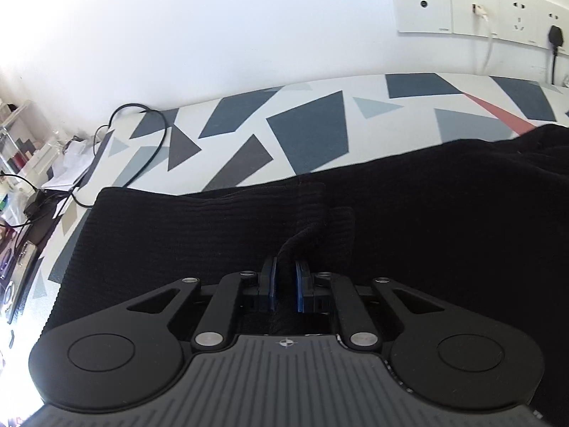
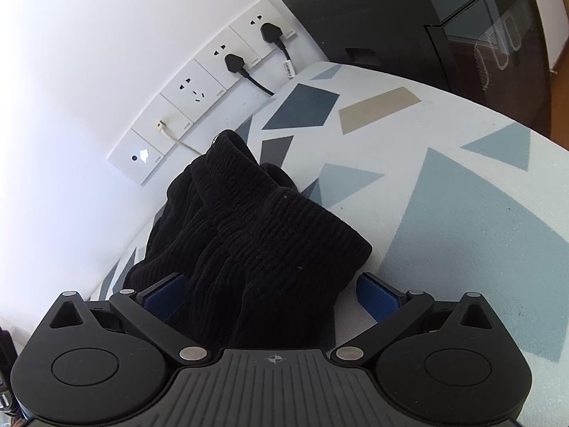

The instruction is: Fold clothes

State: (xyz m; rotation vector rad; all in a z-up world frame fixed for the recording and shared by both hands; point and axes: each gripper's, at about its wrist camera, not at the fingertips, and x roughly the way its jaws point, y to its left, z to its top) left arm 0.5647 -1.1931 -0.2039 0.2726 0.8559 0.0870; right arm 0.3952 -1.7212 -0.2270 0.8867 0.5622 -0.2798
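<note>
Black ribbed garment point(image 1: 220, 227) pinched in a raised tuck by the closed left gripper point(image 1: 285, 281); right gripper point(image 2: 274, 295), jaws spread, straddles its bunched end point(image 2: 256, 220) on the patterned tabletop point(image 2: 444, 192). Likely best: grip firmly, lift both ends evenly.

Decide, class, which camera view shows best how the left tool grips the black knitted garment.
The left wrist view: the left tool is shut on a pinched ridge of the black knitted garment between its blue pads. The right wrist view shows only the garment bunched between the open right tool, not that grip.
</note>
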